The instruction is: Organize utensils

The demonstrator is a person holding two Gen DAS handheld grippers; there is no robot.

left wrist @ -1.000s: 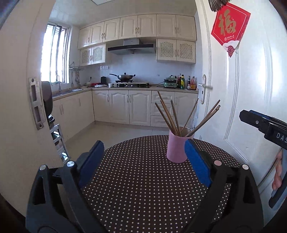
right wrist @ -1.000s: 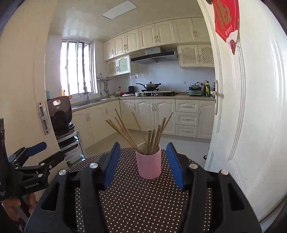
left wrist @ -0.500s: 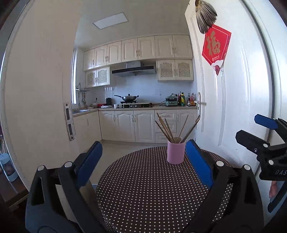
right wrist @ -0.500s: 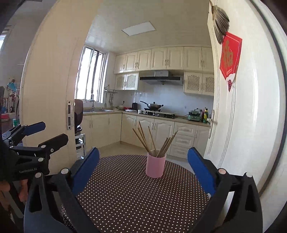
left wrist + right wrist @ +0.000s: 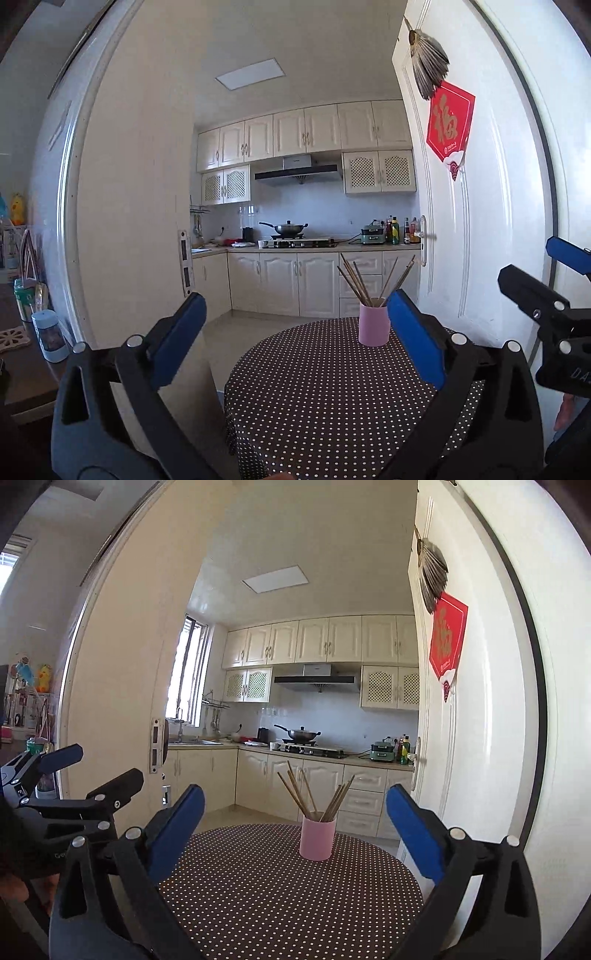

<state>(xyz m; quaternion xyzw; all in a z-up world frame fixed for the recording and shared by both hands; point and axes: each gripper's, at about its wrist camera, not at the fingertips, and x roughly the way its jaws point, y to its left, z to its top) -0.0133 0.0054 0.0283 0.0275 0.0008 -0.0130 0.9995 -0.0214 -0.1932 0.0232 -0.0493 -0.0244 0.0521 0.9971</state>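
A pink cup stands upright on a round table with a dark polka-dot cloth, near its far right edge. Several wooden chopsticks stand in it, fanned out. The cup also shows in the right wrist view with the chopsticks. My left gripper is open and empty, well back from the cup. My right gripper is open and empty, also back from the cup. Each gripper shows at the edge of the other's view.
A white door with a red paper ornament stands open close to the table's right. A door frame is on the left. Beyond lies a kitchen with cabinets and a wok. A side table with a small bottle is far left.
Both grippers have pulled back and away from the cup, which now looks smaller and farther off. The right gripper's jaws opened wider early on. The cup and chopsticks have not moved.
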